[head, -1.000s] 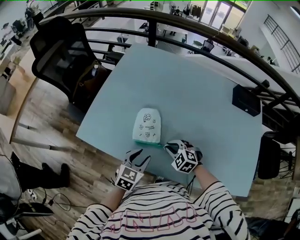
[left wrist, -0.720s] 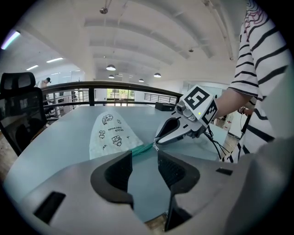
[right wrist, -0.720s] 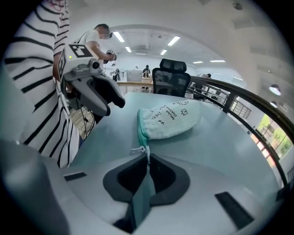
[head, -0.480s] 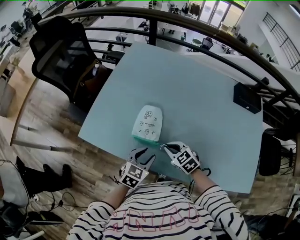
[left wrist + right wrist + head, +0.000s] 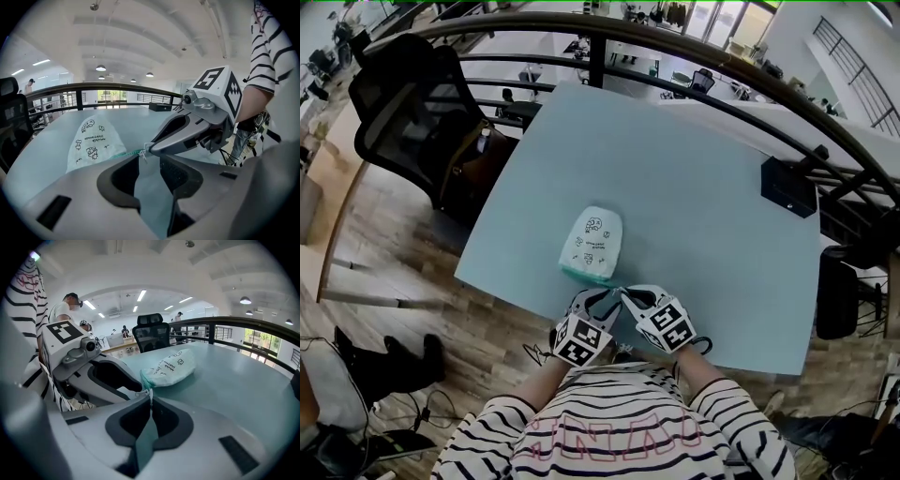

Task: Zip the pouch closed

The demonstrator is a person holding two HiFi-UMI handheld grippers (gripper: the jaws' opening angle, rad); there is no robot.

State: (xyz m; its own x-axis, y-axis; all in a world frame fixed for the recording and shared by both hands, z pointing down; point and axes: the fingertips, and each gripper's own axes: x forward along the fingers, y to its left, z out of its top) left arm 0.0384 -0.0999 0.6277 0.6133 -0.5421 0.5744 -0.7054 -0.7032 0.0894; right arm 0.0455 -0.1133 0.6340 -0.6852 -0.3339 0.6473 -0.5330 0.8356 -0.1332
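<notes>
With right gripper clenched on small white zip pull of pale doodle-printed fabric pouch, left gripper released and empty: risk of dragging it unanchored.

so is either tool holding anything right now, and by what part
The right tool pinches the pouch by its zipper pull; the left tool holds nothing.

Your left gripper sits with jaws apart. Your right gripper, tips just beside it, pinches the pull.
</notes>
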